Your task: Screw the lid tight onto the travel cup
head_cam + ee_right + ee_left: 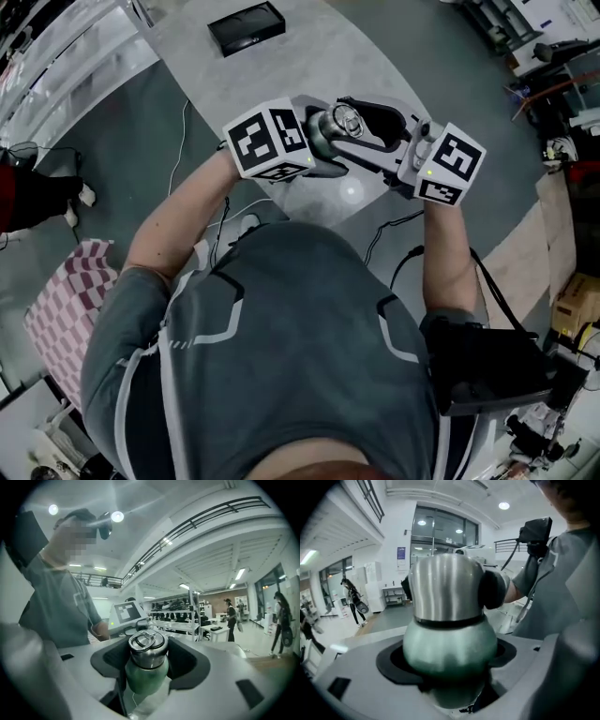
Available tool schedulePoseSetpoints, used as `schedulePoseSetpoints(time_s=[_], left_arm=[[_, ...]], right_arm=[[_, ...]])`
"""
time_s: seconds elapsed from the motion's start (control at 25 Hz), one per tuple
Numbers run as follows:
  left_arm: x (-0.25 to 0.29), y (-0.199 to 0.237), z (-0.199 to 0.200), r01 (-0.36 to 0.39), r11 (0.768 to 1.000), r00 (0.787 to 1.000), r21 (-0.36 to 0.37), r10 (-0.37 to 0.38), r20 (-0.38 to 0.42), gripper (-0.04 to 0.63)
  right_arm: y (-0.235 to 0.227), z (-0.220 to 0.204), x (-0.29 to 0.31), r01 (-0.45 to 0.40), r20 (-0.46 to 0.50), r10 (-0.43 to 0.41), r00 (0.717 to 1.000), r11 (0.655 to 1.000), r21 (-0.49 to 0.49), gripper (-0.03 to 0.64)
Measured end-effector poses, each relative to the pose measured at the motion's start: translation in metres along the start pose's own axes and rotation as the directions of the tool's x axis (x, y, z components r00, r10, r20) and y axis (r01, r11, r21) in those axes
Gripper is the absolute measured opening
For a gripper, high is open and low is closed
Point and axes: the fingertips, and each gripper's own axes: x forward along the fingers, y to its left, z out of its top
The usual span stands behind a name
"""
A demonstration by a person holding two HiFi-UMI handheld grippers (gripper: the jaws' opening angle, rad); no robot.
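The travel cup [323, 141] hangs in the air in front of the person, over the table edge. My left gripper [328, 157] is shut on its green body [450, 639], which fills the space between the jaws in the left gripper view. The steel lid [148, 646], with a ring handle on top, sits on the cup's mouth. My right gripper [148, 657] is open with its black pads [187, 658] on either side of the lid [348, 120], close to it. One of those pads [492, 590] shows behind the lid in the left gripper view.
A pale table [375, 47] lies below the grippers with a black box [246, 26] at its far side. Cables trail on the floor. A checked cloth [70, 300] is at the person's left and a cardboard box [577, 305] at the right. People [281, 616] stand far off.
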Motion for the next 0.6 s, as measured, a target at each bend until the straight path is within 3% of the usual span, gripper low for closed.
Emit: schedulePoseSetpoints(time_s=[0.16,0.28,0.4,0.48,0.6], left_arm=[[0.005,0.013,-0.007,-0.058,0.997,0.998,-0.055,0.058,-0.004,0.400],[0.004,0.012,-0.008,-0.049,0.998,0.999,-0.044,0.049,-0.005,0.400],[-0.005,-0.009,0.002,0.084,0.996,0.995,0.004,-0.084,0.053,0.400],[-0.015,-0.026,0.014,0.188,0.982,0.975,0.033,-0.190,0.113,0.400],[-0.023,-0.037,0.027,0.229,0.972,0.960,0.044,-0.234,0.152,0.400]], right_arm=[[-0.013,-0.008,0.003,0.103,0.003,-0.103,0.995,0.992,0.074,0.264],[-0.013,-0.009,0.004,0.100,-0.002,-0.100,0.995,0.992,0.076,0.264],[0.006,0.003,-0.002,-0.037,0.032,0.037,0.999,0.999,0.008,0.267],[0.020,0.018,-0.009,-0.147,0.085,0.148,0.985,0.989,-0.022,0.298],[0.029,0.033,-0.015,-0.213,0.130,0.218,0.967,0.976,-0.047,0.298]])
